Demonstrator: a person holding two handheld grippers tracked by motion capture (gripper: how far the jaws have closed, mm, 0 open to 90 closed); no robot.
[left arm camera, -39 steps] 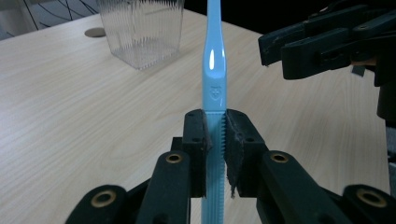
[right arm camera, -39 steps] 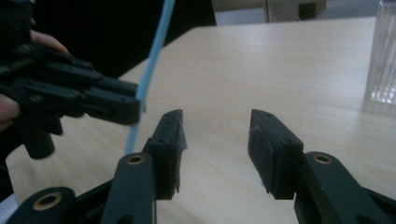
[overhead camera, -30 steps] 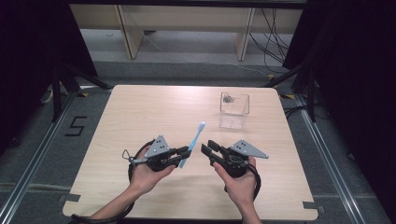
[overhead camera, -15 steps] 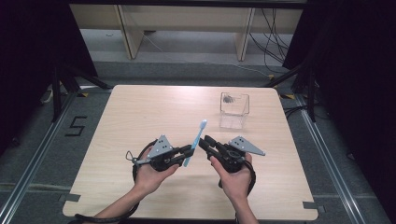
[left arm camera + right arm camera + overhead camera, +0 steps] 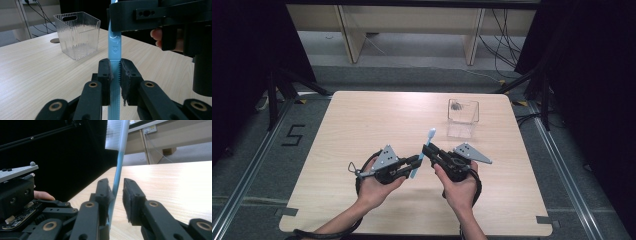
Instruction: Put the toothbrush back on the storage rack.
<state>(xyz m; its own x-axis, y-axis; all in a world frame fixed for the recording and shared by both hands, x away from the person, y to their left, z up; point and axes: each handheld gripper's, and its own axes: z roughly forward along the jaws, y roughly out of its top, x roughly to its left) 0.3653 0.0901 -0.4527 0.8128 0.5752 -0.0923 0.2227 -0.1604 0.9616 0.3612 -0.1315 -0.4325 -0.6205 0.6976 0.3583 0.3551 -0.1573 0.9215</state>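
Toothbrush stands upright, bristles up; left gripper clamps its handle, right gripper closing round it, one pad off.

Worktop: carries everything; the person's hands come in over its near edge.
Container: stands on the worktop, far right of middle, well apart from both tools.
Toothbrush: near middle of the worktop, held between the two tools, its head toward the far side and its handle toward the near side.
Left tool: left of the toothbrush, its jaws clamped on the handle.
Right tool: right of the toothbrush, just beside the left tool; its jaws, which have just been closing, flank the shaft farther up, one pad touching and a gap at the other.
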